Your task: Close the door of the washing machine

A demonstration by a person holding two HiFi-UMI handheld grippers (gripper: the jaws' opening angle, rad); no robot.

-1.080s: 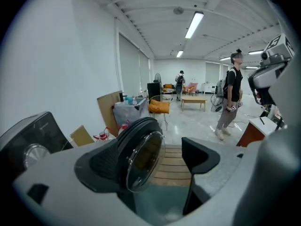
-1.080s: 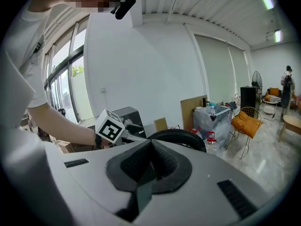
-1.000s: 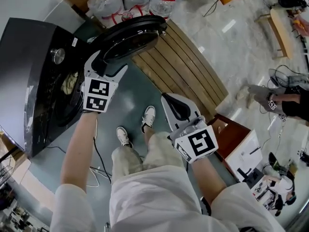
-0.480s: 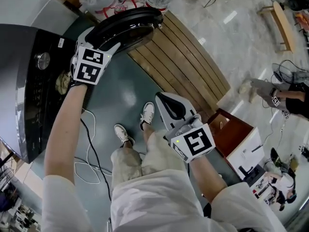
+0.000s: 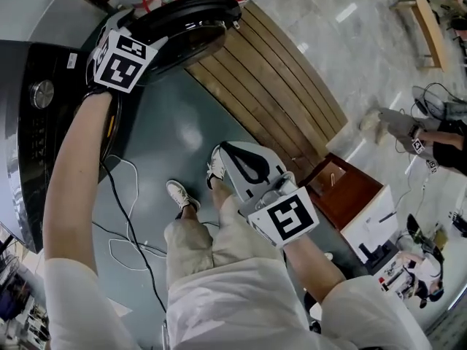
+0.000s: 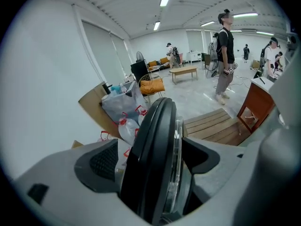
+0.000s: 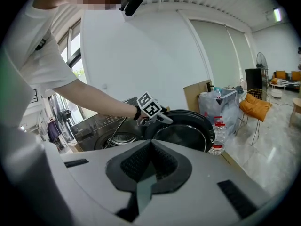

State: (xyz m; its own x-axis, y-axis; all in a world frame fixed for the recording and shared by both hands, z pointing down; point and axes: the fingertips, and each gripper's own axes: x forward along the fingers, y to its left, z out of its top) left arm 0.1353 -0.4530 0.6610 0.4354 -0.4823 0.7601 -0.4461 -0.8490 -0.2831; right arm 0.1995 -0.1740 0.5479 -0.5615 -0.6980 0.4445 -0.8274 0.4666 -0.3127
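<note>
The black washing machine [image 5: 40, 130] stands at the left of the head view, its round opening partly hidden by my left arm. Its round black door [image 5: 191, 26] with a glass centre hangs open at the top. My left gripper [image 5: 140, 31] is shut on the door's rim; in the left gripper view the door [image 6: 157, 121] runs edge-on between the jaws of the left gripper [image 6: 157, 166]. My right gripper [image 5: 222, 152] is shut with nothing in it, held over my legs. In the right gripper view it [image 7: 151, 145] faces the door [image 7: 188, 133] and the drum opening [image 7: 115, 140].
A slatted wooden platform [image 5: 273, 86] lies right of the door, with a red-brown cabinet [image 5: 343, 188] beyond it. Water bottles [image 6: 126, 126], a bag and cardboard stand behind the door. A cable [image 5: 124, 228] trails over the green floor. Several people [image 6: 225, 51] stand farther off.
My left arm has stretched farther out, carrying its gripper up and left in the head view along the door's rim. The right gripper has drifted slightly left.
</note>
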